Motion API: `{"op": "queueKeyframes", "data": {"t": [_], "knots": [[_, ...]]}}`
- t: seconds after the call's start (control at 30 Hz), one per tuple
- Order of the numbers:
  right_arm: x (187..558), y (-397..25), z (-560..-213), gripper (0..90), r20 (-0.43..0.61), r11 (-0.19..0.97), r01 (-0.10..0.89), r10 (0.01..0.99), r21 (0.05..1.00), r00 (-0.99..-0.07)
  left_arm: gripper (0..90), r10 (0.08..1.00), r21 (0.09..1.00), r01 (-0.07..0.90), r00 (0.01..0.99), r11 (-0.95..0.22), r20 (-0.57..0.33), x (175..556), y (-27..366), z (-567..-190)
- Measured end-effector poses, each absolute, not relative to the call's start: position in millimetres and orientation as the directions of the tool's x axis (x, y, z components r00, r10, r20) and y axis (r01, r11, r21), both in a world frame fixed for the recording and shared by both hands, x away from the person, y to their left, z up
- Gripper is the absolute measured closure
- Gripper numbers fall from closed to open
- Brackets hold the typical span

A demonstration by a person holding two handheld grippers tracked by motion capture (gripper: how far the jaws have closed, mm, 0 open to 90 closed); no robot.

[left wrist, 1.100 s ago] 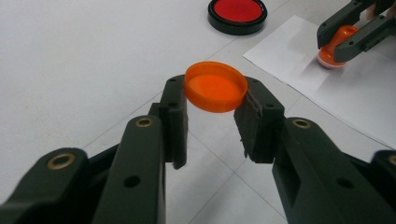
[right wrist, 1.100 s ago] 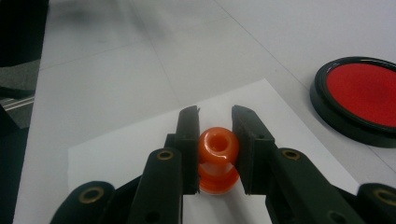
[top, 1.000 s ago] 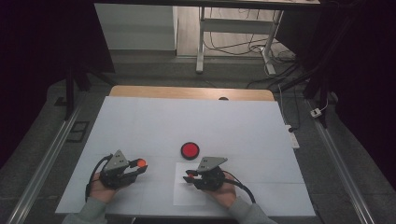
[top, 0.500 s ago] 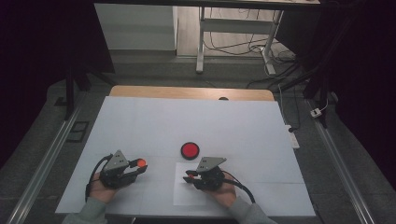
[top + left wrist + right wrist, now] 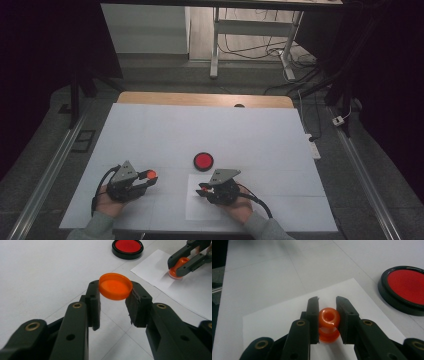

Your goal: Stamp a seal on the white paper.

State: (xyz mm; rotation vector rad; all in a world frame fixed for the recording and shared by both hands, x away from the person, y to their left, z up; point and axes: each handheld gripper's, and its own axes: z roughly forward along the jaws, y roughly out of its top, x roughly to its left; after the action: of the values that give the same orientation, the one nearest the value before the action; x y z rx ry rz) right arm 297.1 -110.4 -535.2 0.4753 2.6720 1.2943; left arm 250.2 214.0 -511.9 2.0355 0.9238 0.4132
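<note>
left gripper (image 5: pixel 112 306) clamps cap (image 5: pixel 115 286), lower left, kept clear | right gripper (image 5: pixel 327 303) grips stamp (image 5: pixel 329 323) upright on paper (image 5: pixel 274 315), centre, to print | ink pad (image 5: pixel 203 161) above

Ink pad (image 5: pixel 203 161) behind paper sheet (image 5: pixel 200 214)

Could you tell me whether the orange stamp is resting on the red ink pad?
No, the right hand-held gripper holds the orange stamp on the white paper, apart from the red ink pad.

A white-topped table (image 5: pixel 165 130) with a wooden far edge (image 5: pixel 200 98) stands on grey floor (image 5: pixel 330 150). Beyond it are a pale cabinet (image 5: pixel 145 27), metal table legs (image 5: pixel 216 40) and trailing cables (image 5: pixel 260 37); both sides lie dark.
</note>
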Motion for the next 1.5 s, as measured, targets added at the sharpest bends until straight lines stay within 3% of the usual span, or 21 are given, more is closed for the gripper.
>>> {"op": "queueKeyframes", "data": {"t": [1.5], "knots": [[295.0,-110.9,-536.7,72.6,-0.007,0.581,0.200,0.335,0.789,-0.942,64.5,0.743,0.812,0.455,0.668,-0.365,-0.041,248.6,216.4,-509.3]]}}
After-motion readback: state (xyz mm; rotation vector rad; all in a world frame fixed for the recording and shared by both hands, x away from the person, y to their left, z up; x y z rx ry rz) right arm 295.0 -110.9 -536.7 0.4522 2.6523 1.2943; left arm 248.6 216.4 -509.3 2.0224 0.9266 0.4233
